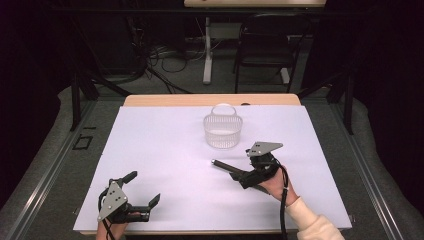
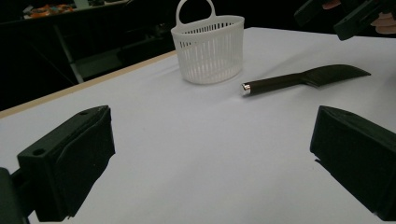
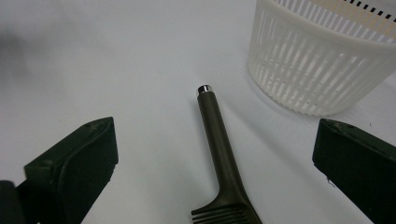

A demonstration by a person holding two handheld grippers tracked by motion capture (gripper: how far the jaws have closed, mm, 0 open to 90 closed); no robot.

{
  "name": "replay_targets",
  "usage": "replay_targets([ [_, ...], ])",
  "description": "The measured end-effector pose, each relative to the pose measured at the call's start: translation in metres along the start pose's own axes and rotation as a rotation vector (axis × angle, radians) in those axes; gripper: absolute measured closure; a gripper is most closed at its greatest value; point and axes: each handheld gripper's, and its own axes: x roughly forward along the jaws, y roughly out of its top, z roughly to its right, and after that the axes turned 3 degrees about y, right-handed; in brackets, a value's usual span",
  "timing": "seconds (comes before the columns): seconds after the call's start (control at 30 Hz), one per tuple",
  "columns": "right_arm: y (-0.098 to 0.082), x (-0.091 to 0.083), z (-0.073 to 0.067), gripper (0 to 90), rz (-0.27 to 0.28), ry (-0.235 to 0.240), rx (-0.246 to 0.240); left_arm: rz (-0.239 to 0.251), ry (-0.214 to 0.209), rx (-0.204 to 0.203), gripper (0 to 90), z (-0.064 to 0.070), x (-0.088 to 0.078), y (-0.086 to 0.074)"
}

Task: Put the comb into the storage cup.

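looks like barely started: dark spatula (image 3: 223, 158) lies flat on the surface between the right gripper (image 3: 215, 154) jaws, spread apart, not grabbed yet, basket (image 3: 322, 60) beyond them empty, left gripper (image 2: 210, 154) jaws wide apart too

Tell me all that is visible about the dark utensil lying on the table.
The dark utensil is a slim spatula-like tool that looks like dark brown plastic. Its straight handle ends in a small shiny metal cap, and the other end widens into a flat head with slots. It lies flat on the white table cover, cap end pointing towards the white basket but apart from it. The right gripper hangs over its head, jaws wide open on either side, not gripping it.
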Motion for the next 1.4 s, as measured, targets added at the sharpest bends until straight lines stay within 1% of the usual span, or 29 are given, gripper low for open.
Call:
replay_targets([
  [0.03,0.002,0.004,0.0,0.0,-0.005,0.006,-0.002,0.002,0.0,0.0,0.0,0.0,0.0,0.0],
  [0.13,0.005,0.008,0.0,0.0,-0.014,0.016,-0.007,0.0,0.0,-0.003,0.0,0.0,-0.001,0.0],
  [0.27,0.009,0.011,0.001,0.0,-0.019,0.016,-0.009,0.003,0.002,-0.005,0.0,0.0,-0.002,-0.001],
  [0.47,0.013,0.019,0.002,0.0,-0.03,0.021,-0.015,-0.009,-0.003,-0.006,0.0,-0.002,-0.001,-0.002],
  [0.57,0.016,0.026,0.002,0.0,-0.043,0.024,-0.024,-0.009,0.003,-0.01,0.0,-0.001,-0.002,-0.002],
  [0.6,0.016,0.026,0.002,0.0,-0.043,0.024,-0.024,-0.007,0.003,-0.005,0.0,-0.001,-0.003,-0.002],
  [0.67,0.017,0.03,0.001,0.3,-0.054,0.028,-0.025,-0.008,0.004,-0.008,0.0,-0.001,-0.003,-0.002],
  [0.83,0.02,0.039,0.001,3.4,-0.081,0.025,-0.027,-0.011,-0.003,-0.002,0.0,-0.001,-0.002,-0.002],
  [0.93,0.021,0.042,0.001,5.0,-0.082,0.023,-0.025,-0.008,0.0,-0.001,0.0,-0.001,-0.002,-0.002],
  [1.0,0.022,0.045,0.001,13.4,-0.094,0.01,-0.027,-0.008,0.001,0.002,0.0,-0.001,-0.002,-0.002],
  [1.07,0.022,0.048,0.002,17.8,-0.106,0.007,-0.026,-0.017,0.001,0.002,0.0,-0.001,-0.001,-0.002],
  [1.1,0.022,0.048,0.002,17.8,-0.106,0.007,-0.026,-0.017,0.001,0.002,0.0,-0.001,-0.001,-0.002],
  [1.13,0.023,0.05,0.002,25.9,-0.112,-0.006,-0.024,-0.016,-0.002,0.0,0.0,-0.001,-0.001,-0.002],
  [1.17,0.023,0.052,0.003,29.0,-0.111,-0.007,-0.028,-0.014,0.001,-0.001,0.0,-0.002,-0.002,-0.003],
  [1.2,0.023,0.052,0.003,29.0,-0.111,-0.007,-0.028,-0.014,0.001,-0.001,0.0,-0.002,-0.002,-0.003],
  [1.23,0.024,0.053,0.003,32.4,-0.115,-0.012,-0.027,-0.014,0.001,-0.002,0.0,-0.002,-0.003,-0.003],
  [1.27,0.024,0.054,0.003,38.0,-0.115,-0.016,-0.027,-0.013,0.002,-0.003,0.0,-0.002,-0.003,-0.003],
  [1.3,0.025,0.057,0.003,49.5,-0.119,-0.019,-0.035,-0.013,0.005,0.0,0.0,-0.001,-0.003,-0.002],
  [1.33,0.025,0.058,0.002,57.2,-0.121,-0.019,-0.039,-0.013,0.005,0.0,0.0,-0.001,-0.003,-0.002],
  [1.37,0.025,0.058,0.002,57.2,-0.121,-0.019,-0.039,-0.015,0.002,0.002,0.0,-0.001,-0.002,-0.002],
  [1.4,0.026,0.059,0.002,68.4,-0.113,-0.026,-0.049,-0.023,-0.003,0.001,0.0,-0.001,-0.002,-0.002],
])
